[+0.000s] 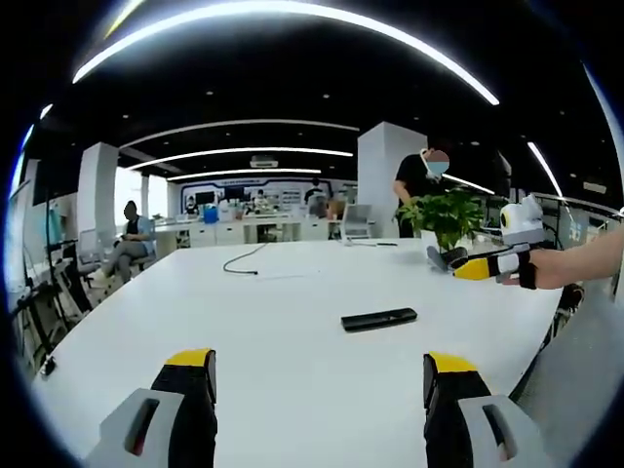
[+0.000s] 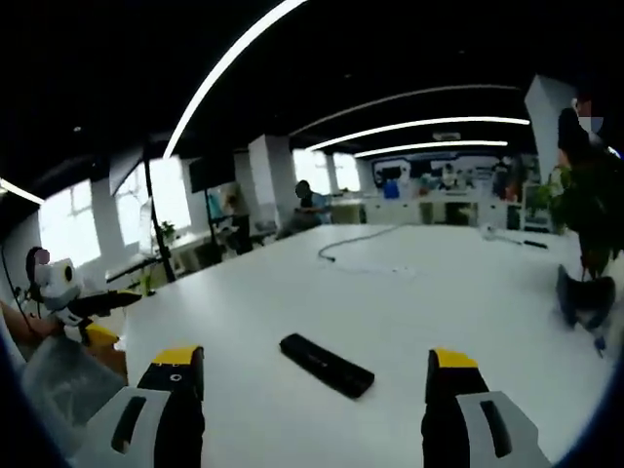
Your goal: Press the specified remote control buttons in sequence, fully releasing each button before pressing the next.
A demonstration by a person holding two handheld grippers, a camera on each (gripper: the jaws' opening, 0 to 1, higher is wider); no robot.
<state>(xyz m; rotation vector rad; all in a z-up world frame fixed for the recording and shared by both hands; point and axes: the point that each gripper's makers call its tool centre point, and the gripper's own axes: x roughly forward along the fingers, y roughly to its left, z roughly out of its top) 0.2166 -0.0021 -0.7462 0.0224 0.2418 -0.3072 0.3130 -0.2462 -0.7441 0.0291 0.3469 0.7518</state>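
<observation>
In the left gripper view the left gripper is hovering over the near edge of the table, its jaws standing wide apart and gripping nothing, probably because a pressing job needs no grasp yet. Past the jaws, the remote is lying flat on the tabletop, well in from every edge and nearer the right edge than the left in this view, apart from both grippers; lying out in the open, it is staying plainly visible, as the task asks. Farther on, the right gripper is reaching in over the right edge, held by a hand; whether its jaws are parted cannot be told from here. In the right gripper view the right gripper is showing its jaws wide and empty, aimed across the tabletop with the remote lying just ahead between them, untouched, so no press appears to be under way; it seems the better placed of the two to come down on the buttons. The left gripper is hanging at the far left edge there. Beyond the remote a cable is trailing across the far part of the tabletop, and a plant is standing near the far right corner, both well apart from the remote and out of the way.
</observation>
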